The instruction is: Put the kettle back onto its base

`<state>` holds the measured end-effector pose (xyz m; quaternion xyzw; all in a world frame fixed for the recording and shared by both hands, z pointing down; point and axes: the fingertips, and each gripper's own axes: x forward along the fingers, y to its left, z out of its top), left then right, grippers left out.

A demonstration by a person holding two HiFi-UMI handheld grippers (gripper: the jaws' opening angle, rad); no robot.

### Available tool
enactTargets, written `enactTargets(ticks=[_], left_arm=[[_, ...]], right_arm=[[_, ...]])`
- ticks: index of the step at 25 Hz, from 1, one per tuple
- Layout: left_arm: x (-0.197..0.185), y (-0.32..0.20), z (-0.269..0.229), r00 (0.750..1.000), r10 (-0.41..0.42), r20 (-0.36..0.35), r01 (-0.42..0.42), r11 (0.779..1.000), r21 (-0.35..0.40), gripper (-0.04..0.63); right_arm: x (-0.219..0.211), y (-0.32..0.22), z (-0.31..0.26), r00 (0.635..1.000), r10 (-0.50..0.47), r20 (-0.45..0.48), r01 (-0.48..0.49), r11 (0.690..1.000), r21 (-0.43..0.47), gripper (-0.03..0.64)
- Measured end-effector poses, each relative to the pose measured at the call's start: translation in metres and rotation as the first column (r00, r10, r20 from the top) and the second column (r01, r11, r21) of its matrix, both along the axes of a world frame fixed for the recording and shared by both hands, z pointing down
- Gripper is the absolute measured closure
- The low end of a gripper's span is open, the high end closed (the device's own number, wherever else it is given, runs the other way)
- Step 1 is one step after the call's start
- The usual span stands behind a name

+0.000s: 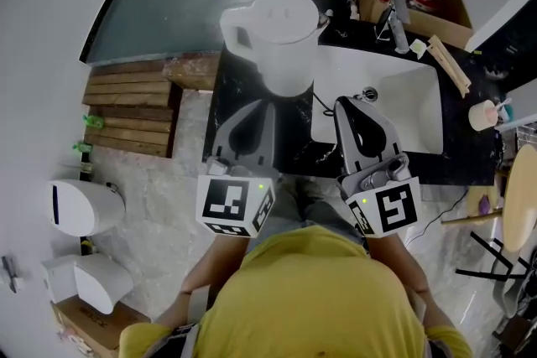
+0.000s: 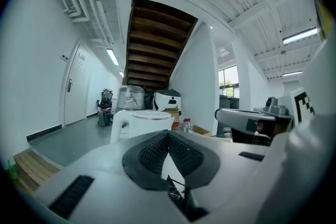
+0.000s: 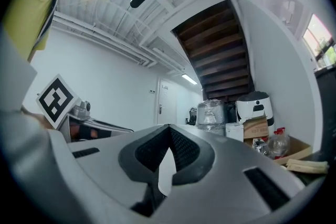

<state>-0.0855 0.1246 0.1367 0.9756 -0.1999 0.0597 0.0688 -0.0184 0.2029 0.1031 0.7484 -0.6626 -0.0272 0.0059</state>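
kettle [image 1: 273,38]: upright at the desk's [image 1: 329,152] left edge, beside the sink [image 1: 424,80]; base hidden beneath it | left tongs [image 2: 168,136]: clenched, empty | right tongs [image 3: 169,128]: clenched, empty; both over the front edge, clear of the kettle | step: placing looks done | next: check seating, regrasp the handle if it sits askew | room: black stone desk, wooden pallets [image 1: 130,105] on the floor

Nothing here reads as words, brands or numbers. The left cube [image 1: 236,206] and right cube [image 1: 384,210] carry only black-and-white square patterns, no letters.
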Motion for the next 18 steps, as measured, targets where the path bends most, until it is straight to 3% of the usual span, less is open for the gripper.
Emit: enactTargets(ticks=[11,18], left_arm=[[-0.014,0.037,0.006,0.991,0.137,-0.008,-0.137,0.991,0.011,0.586],[-0.023,0.044,0.019,0.984,0.18,-0.02,-0.18,0.984,-0.012,0.586]], right_arm=[[-0.052,0.018,0.005,0.999,-0.015,0.043,0.015,1.0,-0.004,0.607],[-0.058,0.028,0.018,0.996,0.029,0.083,-0.029,1.0,-0.003,0.607]])
